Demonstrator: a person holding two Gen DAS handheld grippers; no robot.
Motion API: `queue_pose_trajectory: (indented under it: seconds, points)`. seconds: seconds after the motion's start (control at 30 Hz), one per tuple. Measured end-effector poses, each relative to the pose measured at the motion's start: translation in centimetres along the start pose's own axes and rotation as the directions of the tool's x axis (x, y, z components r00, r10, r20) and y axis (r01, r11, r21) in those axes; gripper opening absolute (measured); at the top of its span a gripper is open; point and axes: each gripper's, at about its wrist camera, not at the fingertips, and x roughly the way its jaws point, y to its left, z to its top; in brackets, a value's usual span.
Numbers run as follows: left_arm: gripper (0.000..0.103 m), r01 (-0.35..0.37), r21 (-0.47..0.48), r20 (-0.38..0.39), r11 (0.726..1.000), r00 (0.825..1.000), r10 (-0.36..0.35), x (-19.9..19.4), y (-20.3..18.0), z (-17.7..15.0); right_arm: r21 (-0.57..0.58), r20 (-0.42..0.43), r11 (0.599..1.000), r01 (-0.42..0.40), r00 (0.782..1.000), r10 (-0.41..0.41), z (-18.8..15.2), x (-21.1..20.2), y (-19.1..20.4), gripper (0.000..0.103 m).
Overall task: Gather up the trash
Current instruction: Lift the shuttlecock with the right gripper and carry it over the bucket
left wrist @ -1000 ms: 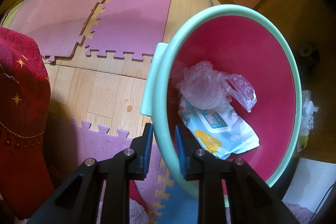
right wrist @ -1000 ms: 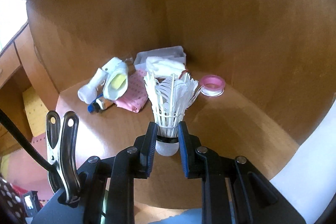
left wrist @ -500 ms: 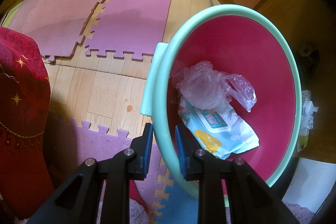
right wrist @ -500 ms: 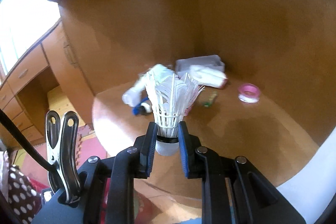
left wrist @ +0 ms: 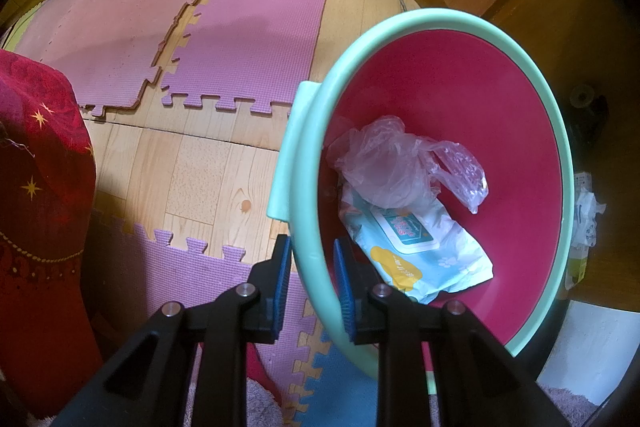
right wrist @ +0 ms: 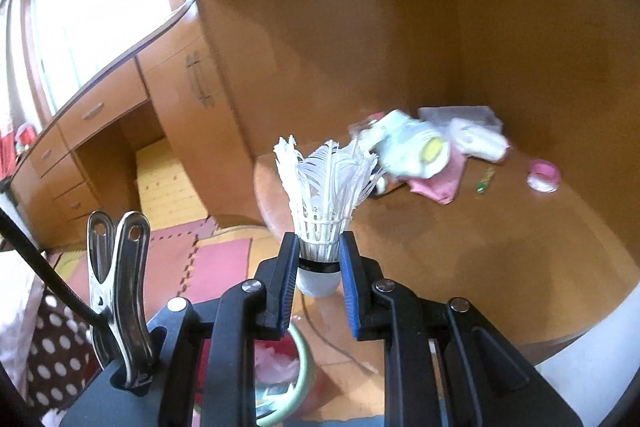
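My left gripper (left wrist: 310, 277) is shut on the mint-green rim of a basin (left wrist: 304, 163) with a red inside, held above the floor. Inside lie a crumpled clear plastic bag (left wrist: 396, 163) and a white-and-blue wet-wipes pack (left wrist: 416, 247). My right gripper (right wrist: 319, 267) is shut on a white feather shuttlecock (right wrist: 324, 195), its cork base between the blue pads, feathers pointing away. The same basin (right wrist: 300, 367) shows low in the right wrist view, under the gripper. On the round wooden table (right wrist: 460, 247) remain a white bottle (right wrist: 412, 143), a pink cloth (right wrist: 440, 183) and a pink tape roll (right wrist: 542, 175).
Purple foam puzzle mats (left wrist: 248, 27) cover part of the wood floor. A red starred cloth (left wrist: 36, 163) hangs at the left. A wooden desk with drawers (right wrist: 100, 119) stands under a bright window. A metal clip (right wrist: 116, 267) sits on the right gripper's body.
The right gripper has swung left and back from the table with the shuttlecock, so the floor and the basin below now show. The left gripper and basin have not moved.
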Motion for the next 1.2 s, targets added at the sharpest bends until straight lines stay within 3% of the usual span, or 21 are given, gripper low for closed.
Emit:
queue_pose_trajectory:
  seconds: [0.53,0.77,1.2]
  points:
    - [0.023,-0.001,0.0,-0.001,1.0,1.0,0.001,0.0,0.0,0.0,-0.078,-0.097,0.99,-0.117,0.989,0.11,-4.3,2.2,4.6,0.022]
    - [0.023,0.001,0.0,-0.001,1.0,1.0,-0.001,0.0,0.1,0.1,-0.103,-0.156,0.979,-0.174,0.975,0.156,-7.1,4.1,6.7,0.022]
    - [0.023,0.002,-0.001,-0.002,1.0,1.0,-0.002,-0.1,-0.1,0.0,-0.171,-0.282,0.96,-0.221,0.945,0.167,-11.5,7.0,9.4,0.022]
